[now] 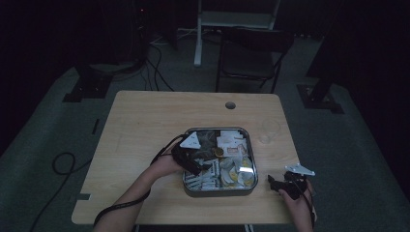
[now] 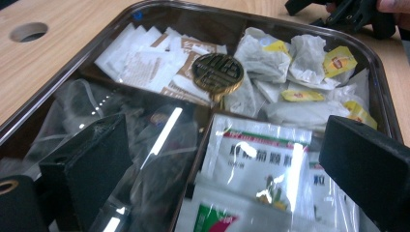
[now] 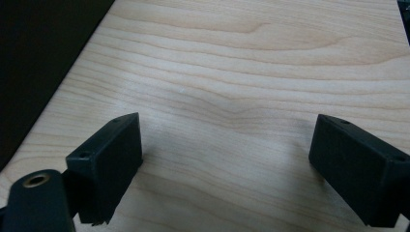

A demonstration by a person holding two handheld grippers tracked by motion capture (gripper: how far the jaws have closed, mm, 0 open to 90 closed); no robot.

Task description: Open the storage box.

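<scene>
- Over the tray [image 1: 251, 159], in the high view, the left hand-held gripper [image 1: 196, 164] hangs above the near-left part, and the tray stands on the counter [image 1: 145, 125] close to the near edge. The right hand-held gripper [image 1: 283, 183] waits over bare wood to the right of the tray, just beside the near-right corner of the counter. A clear glass [image 1: 269, 130] stands near the tray's far-right corner. I judge a wide swing of the right arm could knock it. Open room is mostly on the left and far side of the counter.
- From the left gripper view, the jaws are spread wide and hold nothing. Between them lie the sachets [image 2: 261, 159] with green print, and a cellophane packet [image 2: 159, 145] lies to their left. A divider runs between the two piles — one jaw could land on it and stop the closing, I think. The packets overlap, so the jaws may pinch two at once, or slip on the shiny film. Farther in are tea bags [image 2: 290, 63], white packets [image 2: 145, 63] and a round brass knob [image 2: 217, 72]. The tray wall is near on both sides, so little side room remains.
- Under the right gripper view, the jaws stand apart, empty, above plain wood [image 3: 241, 72]. The counter's edge runs close on the left of this view — a drift that way leaves the counter.
</scene>
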